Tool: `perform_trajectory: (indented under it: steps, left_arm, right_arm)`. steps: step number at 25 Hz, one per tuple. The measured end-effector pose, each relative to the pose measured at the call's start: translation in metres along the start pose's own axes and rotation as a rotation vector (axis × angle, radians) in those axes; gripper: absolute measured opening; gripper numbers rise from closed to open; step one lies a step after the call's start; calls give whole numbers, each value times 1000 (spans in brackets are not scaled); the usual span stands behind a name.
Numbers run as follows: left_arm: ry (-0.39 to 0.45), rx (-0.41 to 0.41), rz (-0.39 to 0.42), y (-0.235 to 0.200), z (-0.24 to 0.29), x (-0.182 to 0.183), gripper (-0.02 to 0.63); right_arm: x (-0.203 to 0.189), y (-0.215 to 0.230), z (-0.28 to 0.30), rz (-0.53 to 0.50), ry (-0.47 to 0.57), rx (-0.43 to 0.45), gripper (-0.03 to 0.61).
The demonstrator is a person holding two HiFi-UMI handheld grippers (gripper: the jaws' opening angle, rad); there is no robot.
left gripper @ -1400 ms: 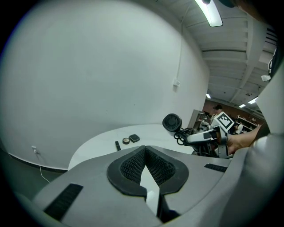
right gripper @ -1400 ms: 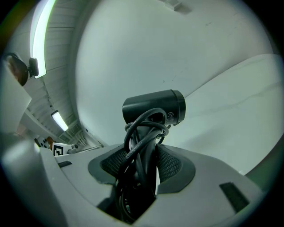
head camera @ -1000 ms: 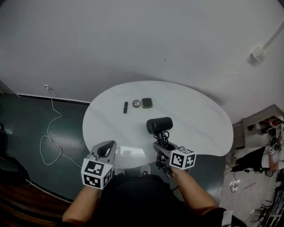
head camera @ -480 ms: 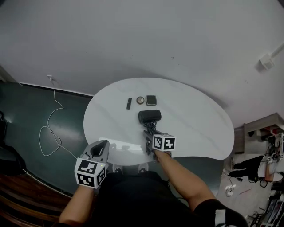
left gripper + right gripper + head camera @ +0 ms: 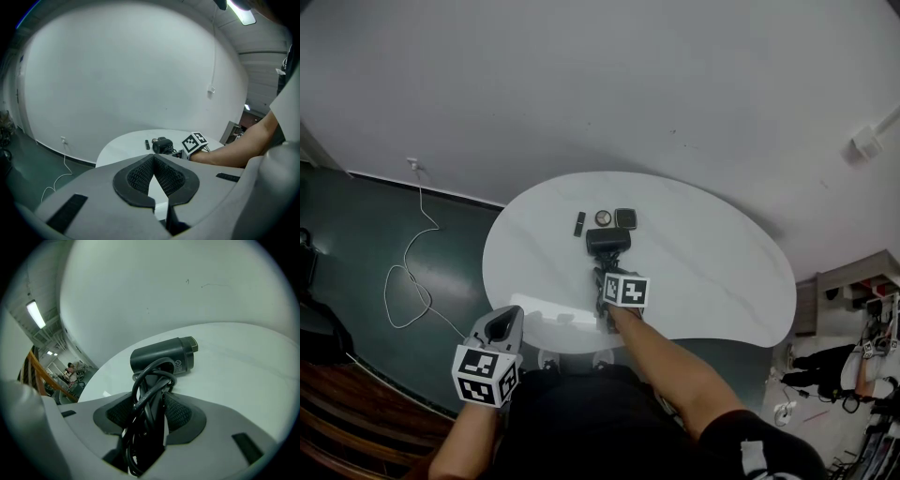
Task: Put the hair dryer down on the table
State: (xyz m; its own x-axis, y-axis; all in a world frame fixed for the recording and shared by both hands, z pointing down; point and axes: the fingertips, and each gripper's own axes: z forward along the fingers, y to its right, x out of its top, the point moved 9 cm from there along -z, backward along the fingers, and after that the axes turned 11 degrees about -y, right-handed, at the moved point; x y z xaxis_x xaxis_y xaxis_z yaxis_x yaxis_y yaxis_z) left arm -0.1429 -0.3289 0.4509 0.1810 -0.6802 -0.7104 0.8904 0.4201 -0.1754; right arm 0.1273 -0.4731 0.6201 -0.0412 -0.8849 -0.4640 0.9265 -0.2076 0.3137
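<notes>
Table point(image 5: 722, 272), white and oval, spreads ahead of both jaw pairs. The right gripper point(image 5: 150, 404) pinches the hair dryer point(image 5: 161, 359) by its handle and wound cord point(image 5: 143, 394), barrel just beyond the jaw tips. The left gripper point(image 5: 153, 164) has its jaws meeting at the tips, nothing between them.

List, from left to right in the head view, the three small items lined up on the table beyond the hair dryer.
slim black stick-shaped item → small round item → dark square item
</notes>
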Motion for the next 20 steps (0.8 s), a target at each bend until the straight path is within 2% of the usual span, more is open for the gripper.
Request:
perform_trajectory:
  steps: [5, 13, 17, 20]
  left_arm:
    - [0, 9, -11, -3, -4, -3, 11]
    - [4, -24, 15, 4, 6, 5, 11]
    - [12, -54, 28, 11, 13, 13, 11]
    - [19, -100, 9, 15, 21, 21, 11]
  right_arm:
    - [1, -1, 4, 4, -16, 7, 195]
    - [3, -3, -9, -108, -67, 2, 247]
    - [-4, 4, -36, -114, -22, -2, 247]
    - [-9, 9, -64, -70, 42, 59, 247]
